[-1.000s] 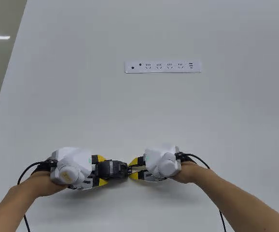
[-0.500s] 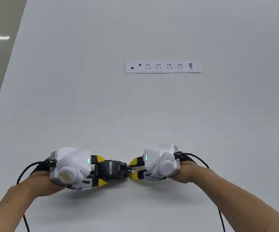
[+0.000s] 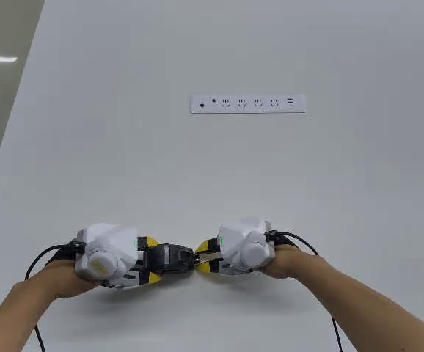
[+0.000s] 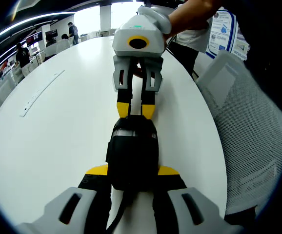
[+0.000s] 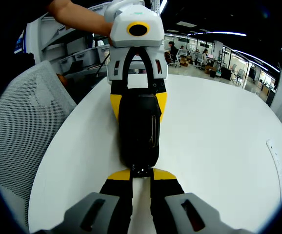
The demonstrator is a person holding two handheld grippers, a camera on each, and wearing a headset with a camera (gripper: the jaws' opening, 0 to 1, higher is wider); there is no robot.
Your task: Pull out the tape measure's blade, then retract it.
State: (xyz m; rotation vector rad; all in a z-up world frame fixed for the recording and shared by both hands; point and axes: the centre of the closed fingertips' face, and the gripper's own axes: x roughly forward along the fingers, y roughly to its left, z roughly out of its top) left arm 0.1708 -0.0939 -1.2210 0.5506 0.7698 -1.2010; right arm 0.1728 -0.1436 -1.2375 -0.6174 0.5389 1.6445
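Observation:
A black tape measure [image 3: 169, 257] lies on the white table [image 3: 219, 176] between the two grippers. My left gripper [image 4: 131, 171] is shut on its case [image 4: 131, 148], yellow fingertips pressed against both sides. My right gripper [image 5: 141, 174] faces it from the other end, shut on the small metal tab of the blade [image 5: 141, 171] at the case's mouth. In the head view the left gripper [image 3: 152, 259] and right gripper [image 3: 202, 257] almost meet nose to nose near the table's front edge. Hardly any blade shows outside the case.
A white power strip [image 3: 248, 103] lies flat further back on the table. A mesh office chair [image 4: 246, 136] stands beside the table edge. Black cables [image 3: 39, 262] trail from both grippers toward the person.
The two grippers and the tape measure stay where they were. The head camera has tilted slightly, shifting the whole picture a little.

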